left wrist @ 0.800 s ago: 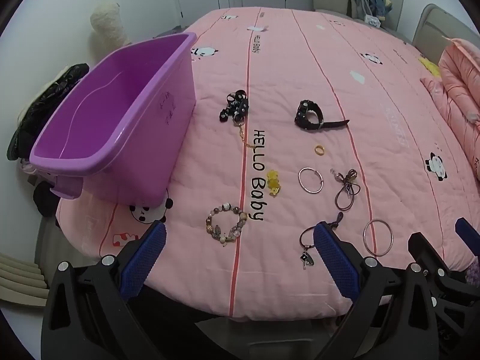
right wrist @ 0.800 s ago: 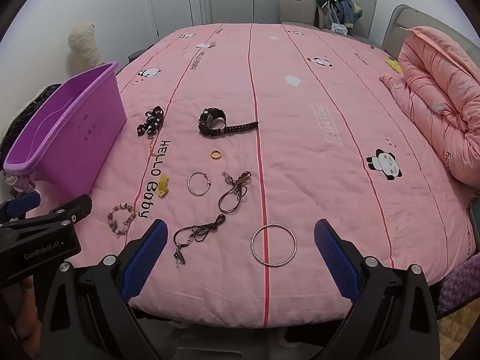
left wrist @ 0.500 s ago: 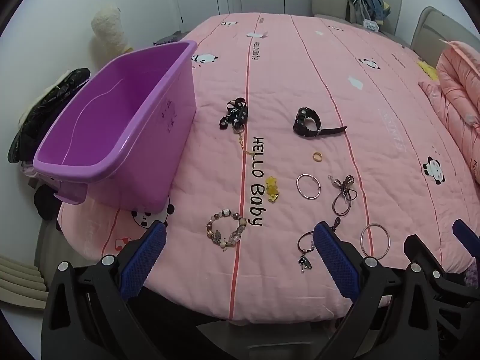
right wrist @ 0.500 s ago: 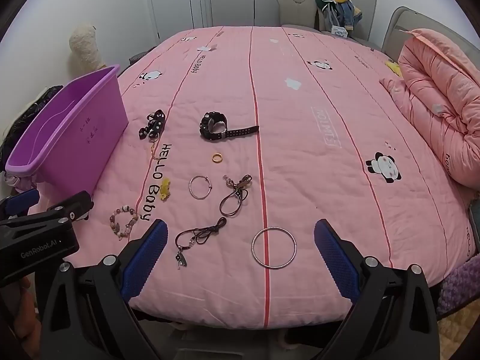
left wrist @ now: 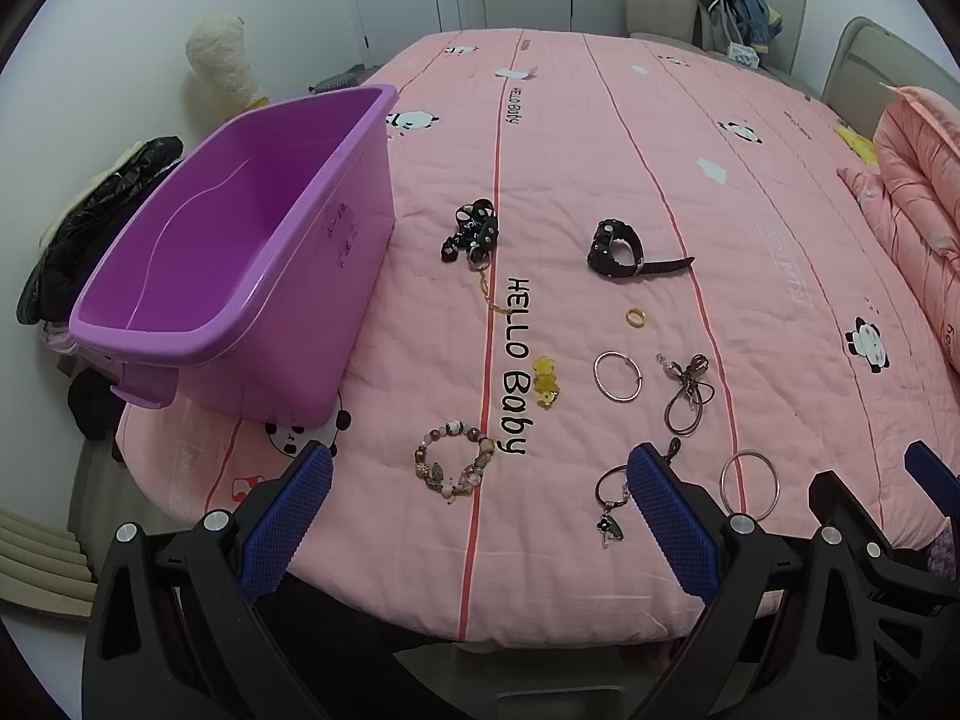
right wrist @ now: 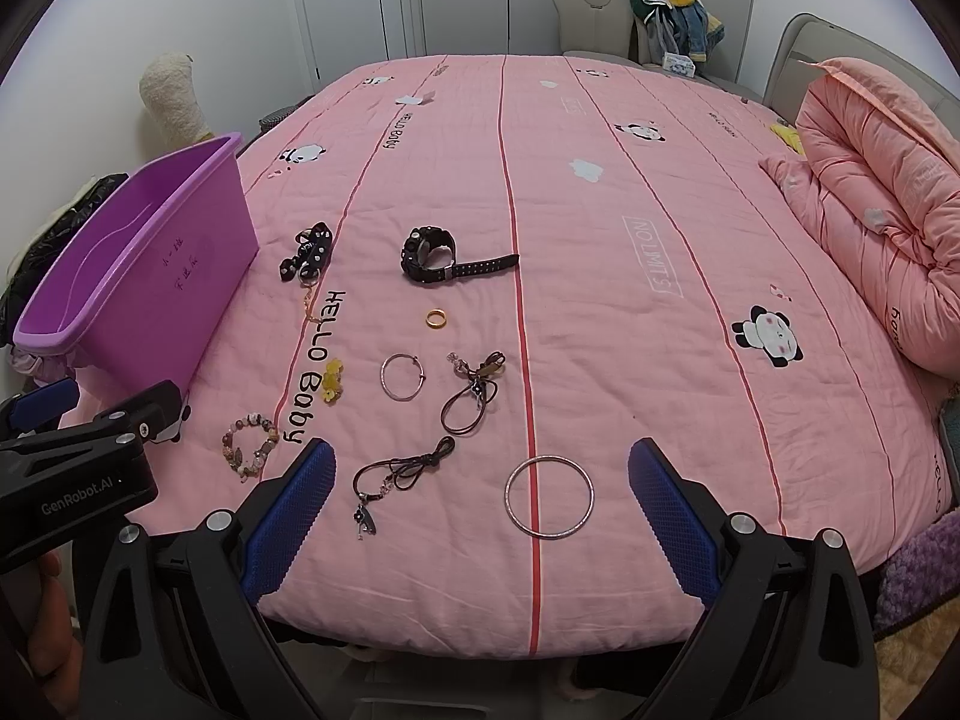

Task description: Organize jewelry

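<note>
Both the left gripper [left wrist: 477,507] and right gripper [right wrist: 480,507] are hovering at the bed's [right wrist: 600,228] near edge, jaws spread wide, gripping nothing. Jewelry is lying scattered beside the purple bin [left wrist: 240,252]: beaded bracelet [left wrist: 456,465], silver bangle [right wrist: 549,504], black watch [right wrist: 432,255].

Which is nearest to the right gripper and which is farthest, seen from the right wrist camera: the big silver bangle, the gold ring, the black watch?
From the right gripper, in the right wrist view:
1. Big silver bangle, just ahead, between the fingers.
2. Gold ring, further up the bed, slightly left.
3. Black watch, farthest, beyond the ring.
</note>
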The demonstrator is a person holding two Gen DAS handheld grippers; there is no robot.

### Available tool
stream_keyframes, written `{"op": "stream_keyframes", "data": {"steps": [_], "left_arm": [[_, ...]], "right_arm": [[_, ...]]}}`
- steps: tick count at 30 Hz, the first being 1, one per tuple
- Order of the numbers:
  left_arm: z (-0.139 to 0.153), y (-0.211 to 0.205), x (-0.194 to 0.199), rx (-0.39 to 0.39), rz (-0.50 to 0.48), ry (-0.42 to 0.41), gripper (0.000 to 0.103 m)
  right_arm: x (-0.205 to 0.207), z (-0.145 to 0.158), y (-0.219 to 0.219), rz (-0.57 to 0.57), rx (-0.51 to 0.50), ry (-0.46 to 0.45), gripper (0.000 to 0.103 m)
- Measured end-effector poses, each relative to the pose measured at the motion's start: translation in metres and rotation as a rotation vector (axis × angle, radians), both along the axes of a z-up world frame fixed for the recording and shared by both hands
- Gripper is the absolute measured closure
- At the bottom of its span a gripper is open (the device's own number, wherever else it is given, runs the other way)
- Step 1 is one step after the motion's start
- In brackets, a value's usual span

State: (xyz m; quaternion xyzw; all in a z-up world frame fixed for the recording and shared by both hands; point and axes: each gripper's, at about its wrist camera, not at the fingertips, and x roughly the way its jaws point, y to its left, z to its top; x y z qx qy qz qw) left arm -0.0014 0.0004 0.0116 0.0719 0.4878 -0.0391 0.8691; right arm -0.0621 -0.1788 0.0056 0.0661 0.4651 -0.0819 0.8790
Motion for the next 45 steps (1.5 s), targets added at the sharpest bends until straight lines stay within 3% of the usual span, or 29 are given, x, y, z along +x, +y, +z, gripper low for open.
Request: {"op": "stream_keyframes", "data": {"steps": [45], "left_arm": [[0.001,0.000,-0.001,0.007,-0.002,-0.005,0.006]], "right_arm": [[0.001,-0.002,0.002,0.003,0.011,-0.003,0.009]]}}
